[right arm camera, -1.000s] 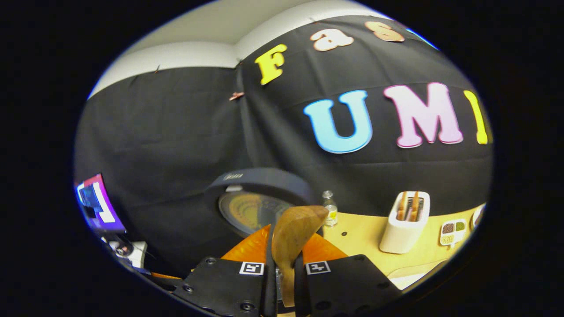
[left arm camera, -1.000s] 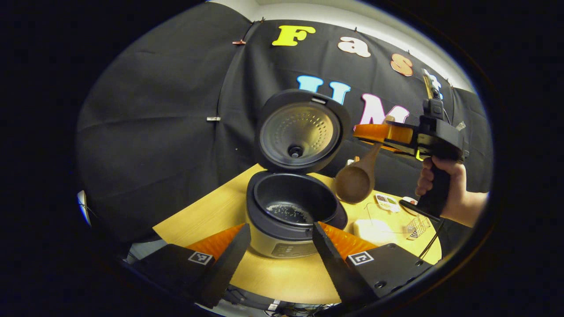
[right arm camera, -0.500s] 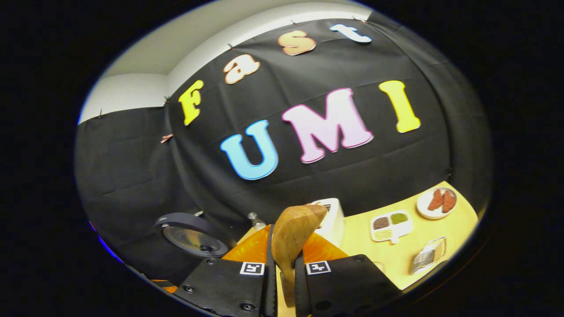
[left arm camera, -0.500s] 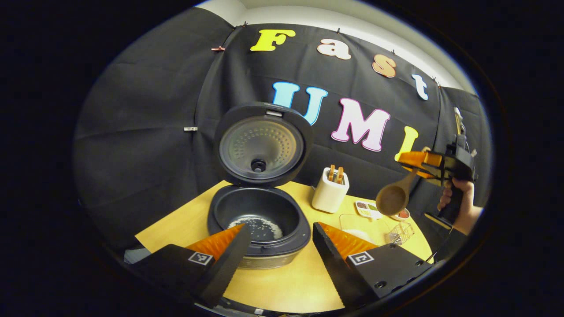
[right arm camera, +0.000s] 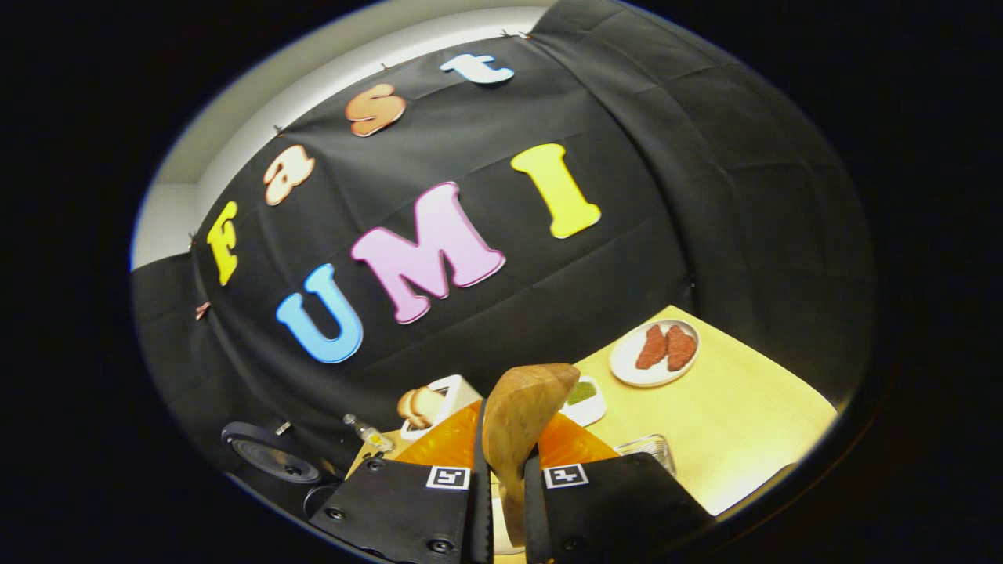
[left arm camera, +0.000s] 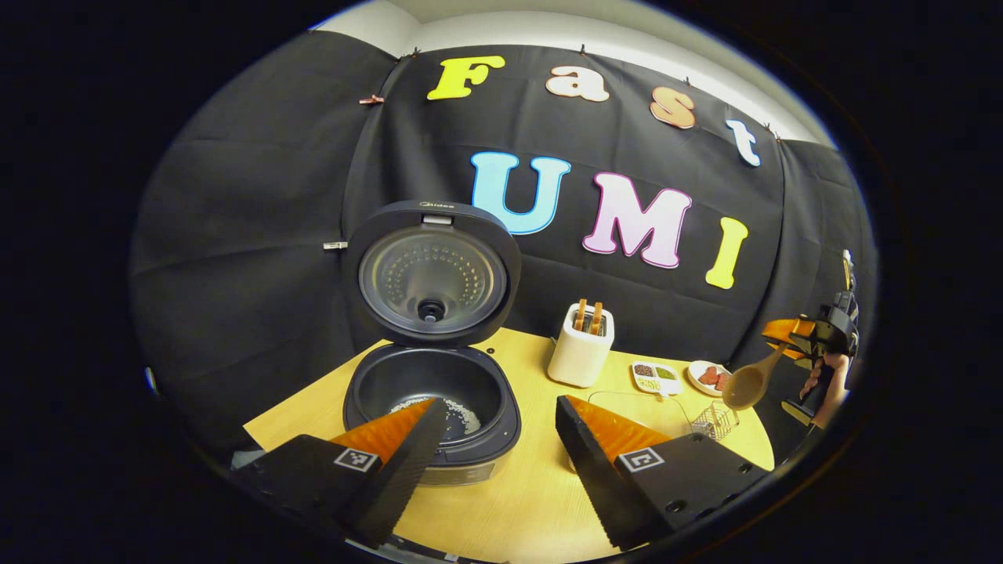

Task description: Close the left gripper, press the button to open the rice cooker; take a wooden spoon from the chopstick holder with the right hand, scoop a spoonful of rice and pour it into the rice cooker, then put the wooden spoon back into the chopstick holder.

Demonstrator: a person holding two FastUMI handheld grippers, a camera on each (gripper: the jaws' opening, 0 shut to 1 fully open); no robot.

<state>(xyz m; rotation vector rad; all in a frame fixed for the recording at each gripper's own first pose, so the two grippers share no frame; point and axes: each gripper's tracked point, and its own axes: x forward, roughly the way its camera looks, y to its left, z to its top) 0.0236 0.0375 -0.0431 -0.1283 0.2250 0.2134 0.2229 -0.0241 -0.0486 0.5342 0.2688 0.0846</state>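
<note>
Two fingers of the right claw (right arm camera: 501,478) pinched the wooden spoon (right arm camera: 519,423) by its handle, the bowl standing up just ahead of the fingertips in the right gripper view. In the left gripper view that claw hung off the far right edge of the desk (left arm camera: 541,493), spoon bowl tipped down and well apart from the rice cooker (left arm camera: 432,392). The cooker's lid stood upright and a thin scatter of rice lay in the pot. The left claw (left arm camera: 494,439) was spread wide and held nothing, hovering near the cooker's front. The spoon looked light, rigid and smooth, so a grip on the narrow handle would probably let it pivot; holding closer to the bowl should steady it. The chopstick holder (left arm camera: 581,348), a pale upright box with sticks poking out, stood behind the cooker's right side.
</note>
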